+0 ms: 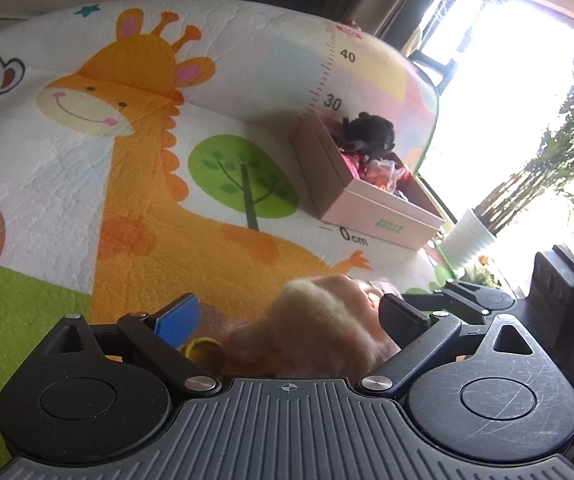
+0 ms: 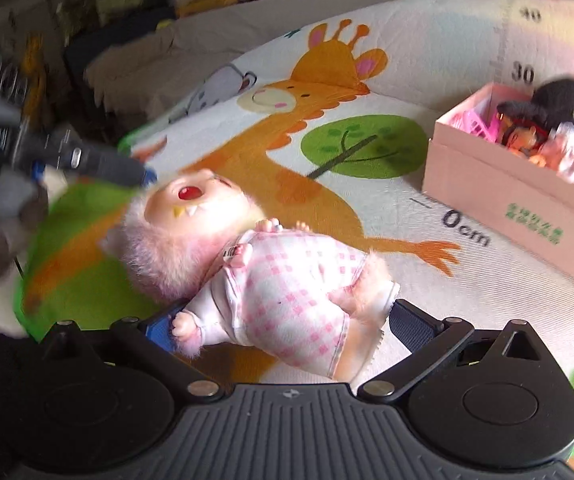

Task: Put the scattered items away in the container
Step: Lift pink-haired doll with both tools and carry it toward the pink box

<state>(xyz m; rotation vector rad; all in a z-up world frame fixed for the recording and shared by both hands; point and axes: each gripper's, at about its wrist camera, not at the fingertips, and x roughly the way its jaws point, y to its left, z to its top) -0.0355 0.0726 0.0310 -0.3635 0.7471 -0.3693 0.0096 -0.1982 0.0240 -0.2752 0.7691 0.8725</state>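
Playmat [image 1: 67, 184] with a giraffe print, green tree and a printed cm ruler covers the floor; bright window and a potted plant [image 1: 535, 184] at right of the left wrist view.

Cardboard box [image 2: 499, 184] sits on the mat at right of both views, over the ruler marks. Already holds a black plush [image 2: 567, 104], a small dark-haired doll and some pink bits; rest of the contents too blurred to name.

Pink furry doll [image 2: 271, 276] in a pink-checked outfit, red eye, lies on its back on the mat, lower centre of the right wrist view, well apart from the box.

Right gripper [image 2: 283, 324]: fingers spread wide, one either side of the doll's body, left pad just beside its arm, right pad by its leg. Contact unclear, not clamped.

Left gripper [image 1: 287, 316]: fingers also apart, straddling the doll's furry head, which fills the gap at bottom centre. In the right wrist view it comes in from the left edge, tip at the doll's head. A yellow ring [image 1: 203, 350] shows by the blue pad.
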